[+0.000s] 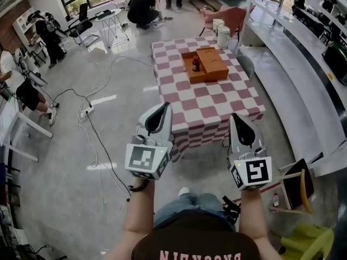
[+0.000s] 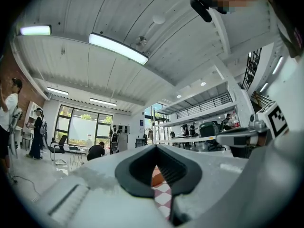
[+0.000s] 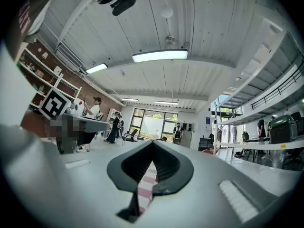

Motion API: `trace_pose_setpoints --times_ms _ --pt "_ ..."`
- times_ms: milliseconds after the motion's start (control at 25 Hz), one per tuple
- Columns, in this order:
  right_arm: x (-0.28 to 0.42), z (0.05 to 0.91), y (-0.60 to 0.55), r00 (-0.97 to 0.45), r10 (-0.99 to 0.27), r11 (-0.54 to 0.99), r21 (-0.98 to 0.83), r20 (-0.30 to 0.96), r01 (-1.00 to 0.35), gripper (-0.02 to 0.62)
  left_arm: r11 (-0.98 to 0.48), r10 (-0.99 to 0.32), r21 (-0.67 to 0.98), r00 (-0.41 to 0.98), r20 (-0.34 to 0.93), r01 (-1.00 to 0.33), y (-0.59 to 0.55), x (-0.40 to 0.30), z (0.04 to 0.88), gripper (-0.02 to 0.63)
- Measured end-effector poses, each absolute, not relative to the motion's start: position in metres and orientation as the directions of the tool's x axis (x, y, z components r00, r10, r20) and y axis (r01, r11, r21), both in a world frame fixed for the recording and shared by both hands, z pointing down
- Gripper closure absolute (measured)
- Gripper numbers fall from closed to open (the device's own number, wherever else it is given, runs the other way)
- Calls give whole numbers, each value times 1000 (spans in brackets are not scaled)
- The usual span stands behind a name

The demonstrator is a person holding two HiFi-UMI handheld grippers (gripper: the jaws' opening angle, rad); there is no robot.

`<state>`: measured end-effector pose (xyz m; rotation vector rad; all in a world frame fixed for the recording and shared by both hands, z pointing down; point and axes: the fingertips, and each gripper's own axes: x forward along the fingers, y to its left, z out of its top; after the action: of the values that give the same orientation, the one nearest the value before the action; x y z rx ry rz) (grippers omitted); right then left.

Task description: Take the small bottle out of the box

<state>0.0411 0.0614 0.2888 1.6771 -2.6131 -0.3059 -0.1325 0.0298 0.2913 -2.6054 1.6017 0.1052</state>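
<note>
A small dark bottle with a red cap (image 1: 196, 64) stands in the left part of an open brown cardboard box (image 1: 212, 64). The box rests on a table with a red-and-white checked cloth (image 1: 217, 99), well ahead of both grippers. My left gripper (image 1: 167, 106) and right gripper (image 1: 233, 116) are held side by side over the floor, short of the table's near edge, both shut and empty. In the left gripper view the shut left gripper (image 2: 156, 146) frames a sliver of checked cloth (image 2: 164, 194). The right gripper (image 3: 153, 142) shows the same cloth (image 3: 148, 179).
Two white buckets (image 1: 222, 36) stand on the floor beyond the table by a pink chair (image 1: 233, 15). Cables (image 1: 97, 129) trail over the floor at left. A grey counter (image 1: 303, 85) runs along the right. A person crouches at the back (image 1: 142, 7); others stand far left.
</note>
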Motion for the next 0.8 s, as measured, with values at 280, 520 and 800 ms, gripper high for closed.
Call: trace_pose_setpoints --times_ms 280,520,800 --pt "38 299 10 -409 -911 397 152 -55 -905 595 -448 -892 -10 448 -54 -894 -16 -141 307 606" --pt "45 316 -51 -414 -910 407 123 -37 -905 595 -424 -905 -8 424 -22 -906 -74 -143 322 606" --pt "70 326 -152 -418 -908 413 108 -27 -904 595 -422 -907 -7 422 2 -907 -169 -120 335 606"
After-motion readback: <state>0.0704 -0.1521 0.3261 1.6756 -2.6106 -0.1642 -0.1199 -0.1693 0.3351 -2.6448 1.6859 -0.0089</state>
